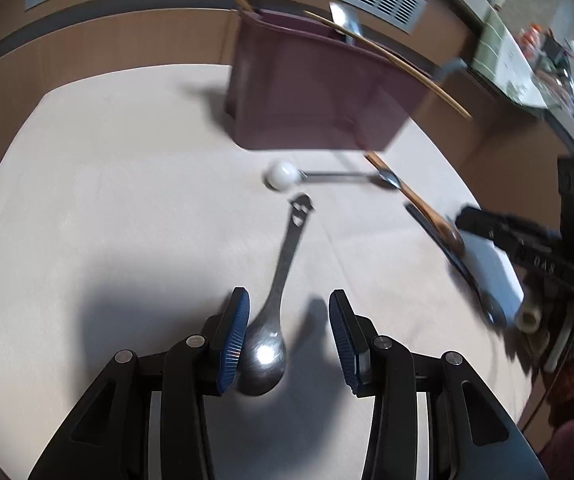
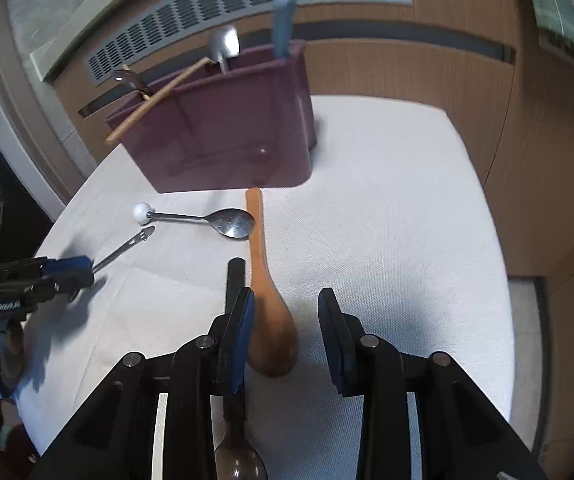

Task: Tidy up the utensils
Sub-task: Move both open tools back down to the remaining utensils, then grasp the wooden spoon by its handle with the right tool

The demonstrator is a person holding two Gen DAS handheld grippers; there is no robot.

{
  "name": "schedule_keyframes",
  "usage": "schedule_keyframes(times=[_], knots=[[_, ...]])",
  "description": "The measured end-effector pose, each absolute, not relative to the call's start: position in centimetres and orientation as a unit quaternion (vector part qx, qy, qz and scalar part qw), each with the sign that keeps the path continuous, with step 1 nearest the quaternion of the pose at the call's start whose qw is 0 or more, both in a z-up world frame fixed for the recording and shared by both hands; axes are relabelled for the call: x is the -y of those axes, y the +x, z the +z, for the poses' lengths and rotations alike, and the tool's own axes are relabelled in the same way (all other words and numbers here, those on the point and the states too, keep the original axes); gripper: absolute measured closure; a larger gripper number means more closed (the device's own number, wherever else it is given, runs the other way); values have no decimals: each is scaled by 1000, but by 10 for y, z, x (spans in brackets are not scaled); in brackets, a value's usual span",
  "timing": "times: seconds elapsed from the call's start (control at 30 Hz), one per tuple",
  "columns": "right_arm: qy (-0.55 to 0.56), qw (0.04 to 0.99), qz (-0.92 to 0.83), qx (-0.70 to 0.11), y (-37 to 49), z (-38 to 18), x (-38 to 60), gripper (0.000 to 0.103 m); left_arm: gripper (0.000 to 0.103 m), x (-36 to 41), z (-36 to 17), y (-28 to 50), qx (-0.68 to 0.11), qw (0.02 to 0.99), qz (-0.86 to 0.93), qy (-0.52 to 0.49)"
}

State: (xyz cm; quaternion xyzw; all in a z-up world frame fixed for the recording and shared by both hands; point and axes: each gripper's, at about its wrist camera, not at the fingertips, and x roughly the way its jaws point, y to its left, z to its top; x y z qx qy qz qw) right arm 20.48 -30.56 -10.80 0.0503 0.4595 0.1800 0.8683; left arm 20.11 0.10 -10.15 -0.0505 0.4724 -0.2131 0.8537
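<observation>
Both tools hang low over the white cloth (image 2: pixel 387 208) on the counter, each with its jaws spread and nothing clamped. The left tool (image 1: pixel 289 320) stands over the bowl of a steel spoon (image 1: pixel 273 320), whose bowl lies just beside the left pad while the slotted handle runs away toward the holder; the pads do not press on it. The right tool (image 2: pixel 287 320) straddles the bowl of a wooden spoon (image 2: pixel 273 332), which sits close to its left pad, the handle reaching up to the foot of the maroon utensil holder (image 2: pixel 223 136). Beside that handle lies a small metal spoon with a white ball end (image 2: pixel 207 220), its bowl touching the wooden handle. A dark-handled spoon (image 2: pixel 235 280) lies partly under the right tool, alongside the wooden one. The holder stands at the far side of the cloth and already carries several pieces: a wooden stick leaning out, a metal piece and a blue handle (image 2: pixel 284 26) standing upright. Behind it runs a wood-panelled wall with a slatted vent (image 2: pixel 247 4).
</observation>
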Motion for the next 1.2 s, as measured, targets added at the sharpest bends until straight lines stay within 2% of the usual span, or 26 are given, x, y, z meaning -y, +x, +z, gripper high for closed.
schedule_keyframes(times=[0.4, 0.67, 1.03, 1.2], knots=[[-11, 857, 253, -449, 181, -104, 266, 78, 60, 19, -100, 188, -486, 843, -226, -34], [-31, 877, 230, -420, 220, -95, 260, 78, 60, 22, -100, 196, -483, 848, -216, -31], [-215, 842, 349, -351, 250, -112, 211, 80, 60, -9, -96, 203, -480, 855, -185, -66], [-177, 834, 364, -376, 256, -113, 216, 81, 60, -10, -95, 208, -476, 854, -193, -80]])
